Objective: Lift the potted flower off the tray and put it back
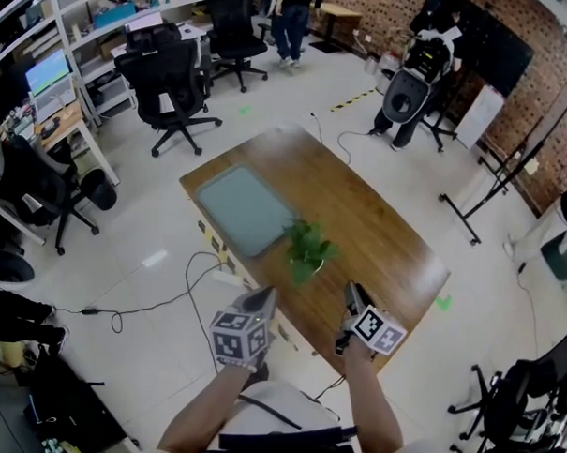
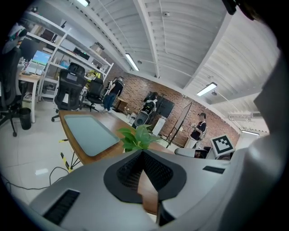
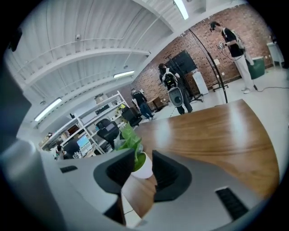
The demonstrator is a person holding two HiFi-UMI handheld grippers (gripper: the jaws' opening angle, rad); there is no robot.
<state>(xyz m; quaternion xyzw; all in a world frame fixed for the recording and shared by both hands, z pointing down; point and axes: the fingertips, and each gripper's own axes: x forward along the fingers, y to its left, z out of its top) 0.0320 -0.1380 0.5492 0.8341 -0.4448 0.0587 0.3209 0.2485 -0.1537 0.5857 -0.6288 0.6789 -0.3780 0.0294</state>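
The potted flower [image 1: 308,252], green leaves in a small white pot, stands on the wooden table [image 1: 377,225] just off the right corner of the grey-green tray [image 1: 242,210]. My right gripper [image 1: 353,291] hangs over the table's near edge, short of the plant and to its right. In the right gripper view its jaws [image 3: 143,153] stand open, and the white pot [image 3: 145,168] shows beyond the gap, untouched. My left gripper [image 1: 269,293] is near the plant's left front. Its tips [image 2: 143,152] meet with nothing between them, and the leaves [image 2: 137,137] and the tray [image 2: 88,133] lie ahead.
The table's near edge runs just under both grippers. Black office chairs [image 1: 172,85] and desks with shelves stand at the far left. Cables [image 1: 158,300] trail on the floor. A black stand [image 1: 511,174] and people are at the back right.
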